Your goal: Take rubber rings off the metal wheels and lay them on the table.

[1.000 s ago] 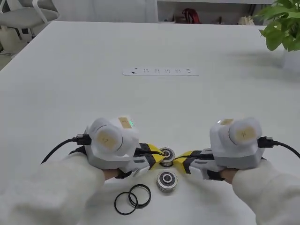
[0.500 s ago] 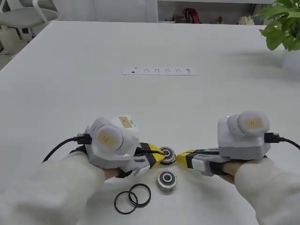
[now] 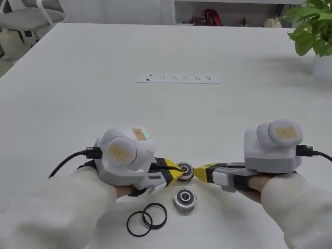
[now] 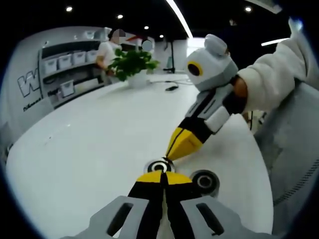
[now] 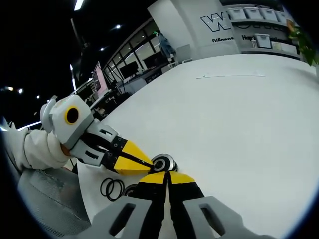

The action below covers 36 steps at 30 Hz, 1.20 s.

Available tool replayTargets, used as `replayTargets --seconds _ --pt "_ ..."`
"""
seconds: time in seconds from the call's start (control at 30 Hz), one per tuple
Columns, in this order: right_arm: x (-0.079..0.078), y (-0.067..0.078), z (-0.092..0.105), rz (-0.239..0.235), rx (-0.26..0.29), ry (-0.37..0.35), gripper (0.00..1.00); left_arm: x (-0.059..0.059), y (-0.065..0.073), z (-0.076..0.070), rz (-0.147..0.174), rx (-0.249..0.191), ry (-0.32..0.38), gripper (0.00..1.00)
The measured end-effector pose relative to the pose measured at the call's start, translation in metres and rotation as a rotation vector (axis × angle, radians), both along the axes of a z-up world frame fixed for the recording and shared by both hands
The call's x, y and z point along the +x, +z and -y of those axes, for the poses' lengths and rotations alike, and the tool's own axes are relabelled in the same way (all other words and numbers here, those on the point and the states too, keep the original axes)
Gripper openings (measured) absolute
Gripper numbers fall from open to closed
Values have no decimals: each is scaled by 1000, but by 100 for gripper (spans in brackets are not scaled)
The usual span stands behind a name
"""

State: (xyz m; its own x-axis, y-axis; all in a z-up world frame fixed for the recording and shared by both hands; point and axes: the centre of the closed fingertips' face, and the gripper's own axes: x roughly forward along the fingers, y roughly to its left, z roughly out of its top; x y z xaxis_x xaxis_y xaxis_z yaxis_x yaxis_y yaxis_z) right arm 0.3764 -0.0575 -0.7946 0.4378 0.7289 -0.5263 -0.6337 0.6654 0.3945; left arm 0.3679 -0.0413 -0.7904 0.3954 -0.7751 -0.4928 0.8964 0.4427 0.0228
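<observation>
- Two black rubber rings (image 3: 147, 220) lie flat on the white table (image 3: 155, 114), overlapping each other. They are nearer to the person than the far wheel (image 3: 184, 171) and to its left.
- A near wheel (image 3: 184, 199) stands just on the person's side of the far wheel. The two wheels are close together but apart.
- The left gripper (image 3: 178, 173) comes in from the left of the far wheel. Its yellow tips are pressed together with no gap and rest at the wheel's left edge, as the left gripper view shows (image 4: 162, 177).
- The right gripper (image 3: 199, 175) comes in from the right of the far wheel. Its yellow tips are likewise closed on each other and sit just beside the wheel's right edge (image 5: 167, 175).
- It cannot be told whether either pair of tips pinches a ring on the far wheel.
- The far wheel sits on the table between the two sets of tips.
- A white power strip (image 3: 178, 79) lies well beyond the far wheel, toward the middle of the table.
- A green plant (image 3: 311, 26) stands far beyond the wheel to its right, and a chair (image 3: 31, 15) far beyond to its left.
</observation>
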Motion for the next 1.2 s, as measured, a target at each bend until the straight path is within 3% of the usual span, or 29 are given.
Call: replayTargets --seconds 1.2 --pt "-3 4 -7 7 -3 28 0 -1 0 1 1 6 0 2"
